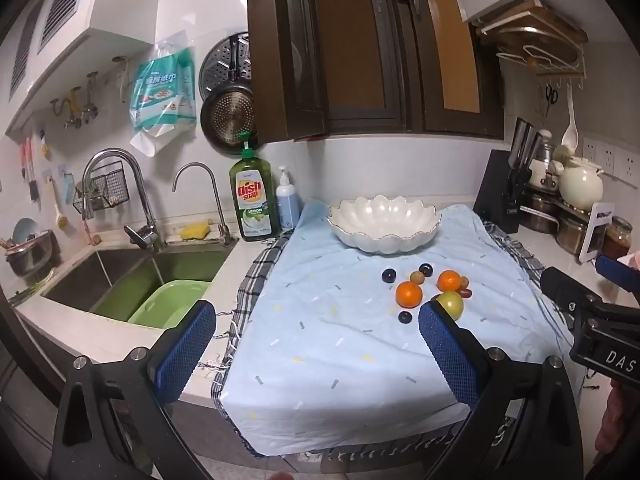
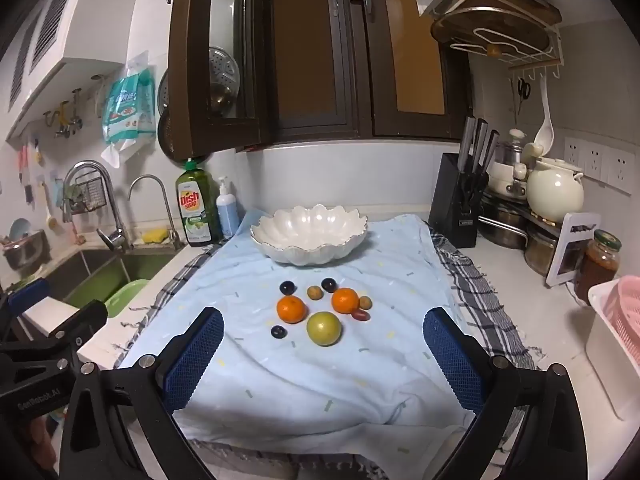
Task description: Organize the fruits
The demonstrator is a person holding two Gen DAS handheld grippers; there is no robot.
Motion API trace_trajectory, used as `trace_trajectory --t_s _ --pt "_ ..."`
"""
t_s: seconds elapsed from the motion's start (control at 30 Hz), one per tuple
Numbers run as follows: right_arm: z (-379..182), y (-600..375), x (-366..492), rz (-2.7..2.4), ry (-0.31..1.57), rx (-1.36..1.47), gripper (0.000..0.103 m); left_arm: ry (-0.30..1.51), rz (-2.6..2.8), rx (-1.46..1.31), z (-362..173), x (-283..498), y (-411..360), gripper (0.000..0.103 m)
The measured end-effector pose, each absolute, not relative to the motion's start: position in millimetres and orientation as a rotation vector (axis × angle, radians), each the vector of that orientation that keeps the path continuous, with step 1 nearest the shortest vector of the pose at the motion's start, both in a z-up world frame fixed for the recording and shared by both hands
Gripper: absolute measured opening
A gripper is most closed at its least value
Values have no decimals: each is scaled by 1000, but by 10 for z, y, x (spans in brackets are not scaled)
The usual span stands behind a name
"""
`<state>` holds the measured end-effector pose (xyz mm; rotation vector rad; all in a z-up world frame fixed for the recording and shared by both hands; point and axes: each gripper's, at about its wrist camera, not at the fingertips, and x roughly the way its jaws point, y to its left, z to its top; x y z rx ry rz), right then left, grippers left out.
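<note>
Both wide open, holding nothing: left gripper (image 1: 316, 344) and right gripper (image 2: 324, 354), hovering short of the fruits (image 2: 320, 308).

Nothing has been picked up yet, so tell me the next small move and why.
Probably ease the right claw forward and down over the green fruit. Both claws are open and empty, that fruit lies nearest on the blue cloth, and the white bowl behind is empty.

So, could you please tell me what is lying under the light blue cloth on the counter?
A dark checked cloth lies under the light blue cloth; its plaid edges and fringe show along both sides and the front. Whatever lies beneath the middle is covered and cannot be seen.
</note>
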<state>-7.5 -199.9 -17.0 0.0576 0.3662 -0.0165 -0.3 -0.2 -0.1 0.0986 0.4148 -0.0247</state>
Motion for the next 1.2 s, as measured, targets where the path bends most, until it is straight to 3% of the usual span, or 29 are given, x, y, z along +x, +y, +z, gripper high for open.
trace_trajectory --t_s 1.2 --pt "-83 -1996 -137 -31 360 40 102 404 -47 88 102 -24 20 103"
